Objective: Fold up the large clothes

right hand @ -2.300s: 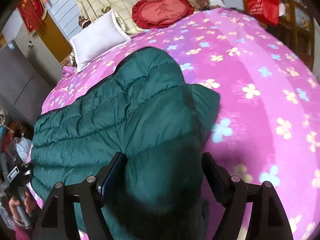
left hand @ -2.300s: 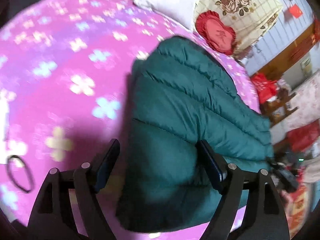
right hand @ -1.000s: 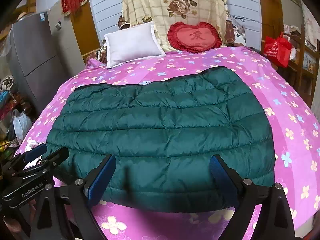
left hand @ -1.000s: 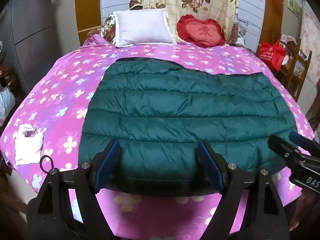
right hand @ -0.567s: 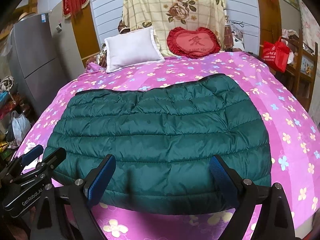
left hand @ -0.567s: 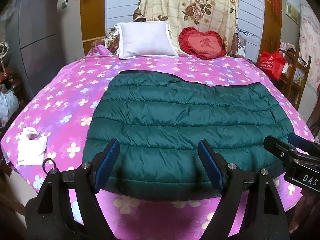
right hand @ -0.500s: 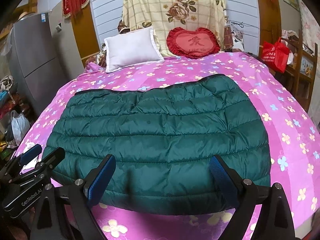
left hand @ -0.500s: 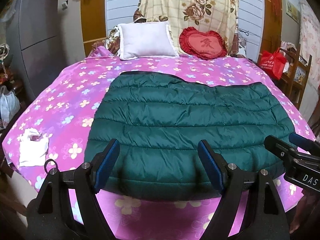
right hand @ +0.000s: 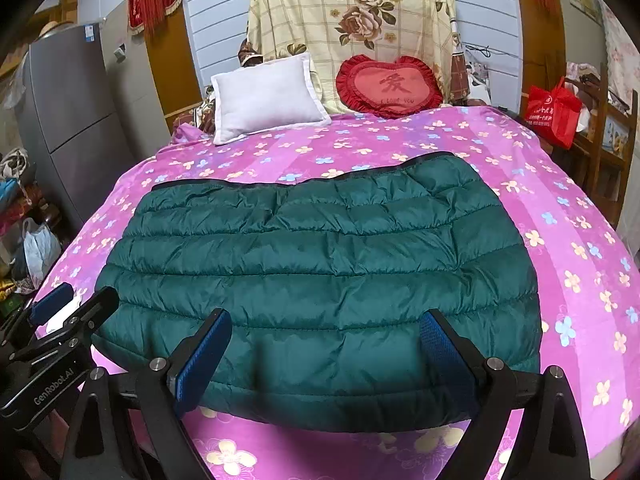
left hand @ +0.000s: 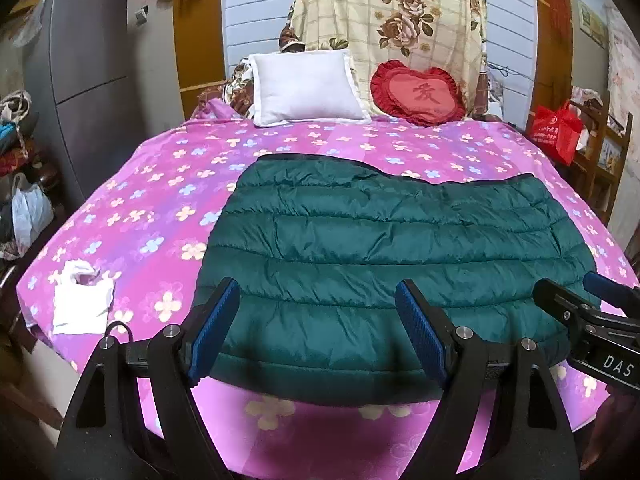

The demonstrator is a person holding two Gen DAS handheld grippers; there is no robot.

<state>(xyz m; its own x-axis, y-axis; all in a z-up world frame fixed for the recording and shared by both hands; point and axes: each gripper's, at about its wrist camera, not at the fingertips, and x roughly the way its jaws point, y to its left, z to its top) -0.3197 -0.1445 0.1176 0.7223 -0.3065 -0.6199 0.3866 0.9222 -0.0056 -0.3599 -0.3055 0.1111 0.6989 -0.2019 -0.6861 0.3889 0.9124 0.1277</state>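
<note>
With the dark green quilted down jacket (left hand: 384,256) already lying as a broad, flattened rectangle across the middle of the frame on the pink flowered bed (left hand: 152,208), the step in hand is judged to be either a further fold or the end of the task. If another fold is wanted, the two near corners at the lower edge should be pinched through both layers, lifted together at an even height and carried toward the far edge near the white pillow (left hand: 304,88), so that the slippery, puffy shell is not dragged or left skewed. The left claw (left hand: 316,332) is held wide with nothing between its blue pads, at the lower centre of its own view; the right claw (right hand: 324,354) is likewise wide and empty. The jacket appears padded in horizontal channels, slightly glossy, with a dark trim along its far edge, and its near edge lies just short of the foot of the bed.
</note>
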